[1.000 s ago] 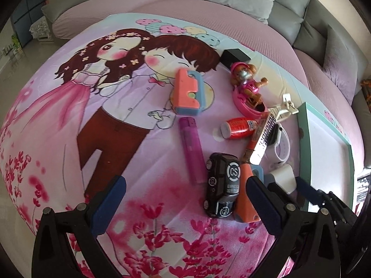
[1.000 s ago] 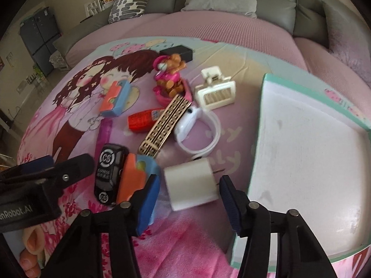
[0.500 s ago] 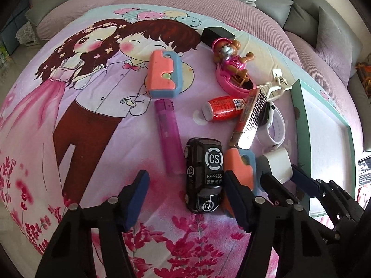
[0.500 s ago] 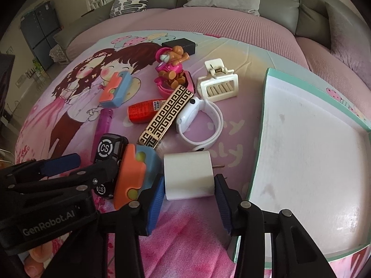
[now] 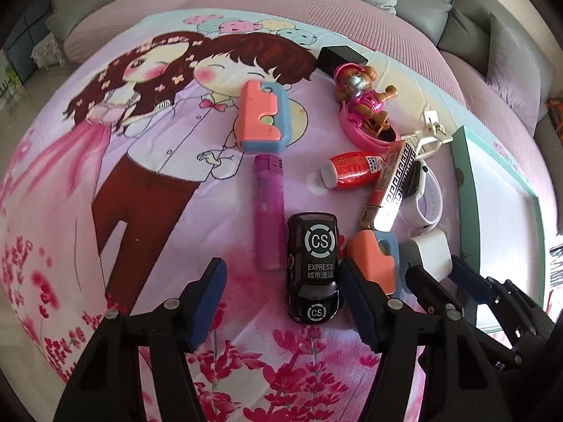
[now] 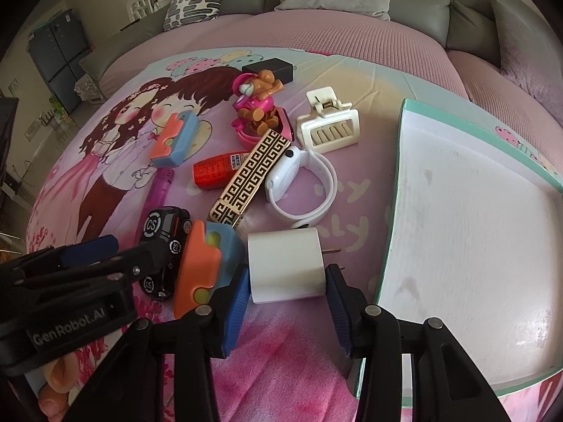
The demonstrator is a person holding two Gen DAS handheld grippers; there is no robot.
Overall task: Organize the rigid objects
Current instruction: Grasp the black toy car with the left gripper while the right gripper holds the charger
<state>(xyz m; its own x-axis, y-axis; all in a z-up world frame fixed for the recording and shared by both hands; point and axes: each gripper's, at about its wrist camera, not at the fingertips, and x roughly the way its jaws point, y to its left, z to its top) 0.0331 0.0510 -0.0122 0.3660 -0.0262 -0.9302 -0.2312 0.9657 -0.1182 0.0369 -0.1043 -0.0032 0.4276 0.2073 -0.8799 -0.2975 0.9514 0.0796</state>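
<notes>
Taking the black toy car [image 5: 314,266] as landmark: the left gripper [image 5: 281,295] hangs over its near end, jaws half open with the car between them — neither pad pressing it. Just right of the car lies an orange-and-blue block [image 6: 204,263]. Right again, the right gripper [image 6: 285,299] has closed onto a white charger [image 6: 285,265] on the bedspread [image 5: 105,211], beside the teal-rimmed tray [image 6: 394,218].

A white charger [image 6: 285,263] lies low centre in the right view, prongs pointing right. Left of it an orange-blue block [image 6: 202,263], then a black toy car [image 5: 313,263]. A white tray [image 6: 468,242] fills the right.
</notes>
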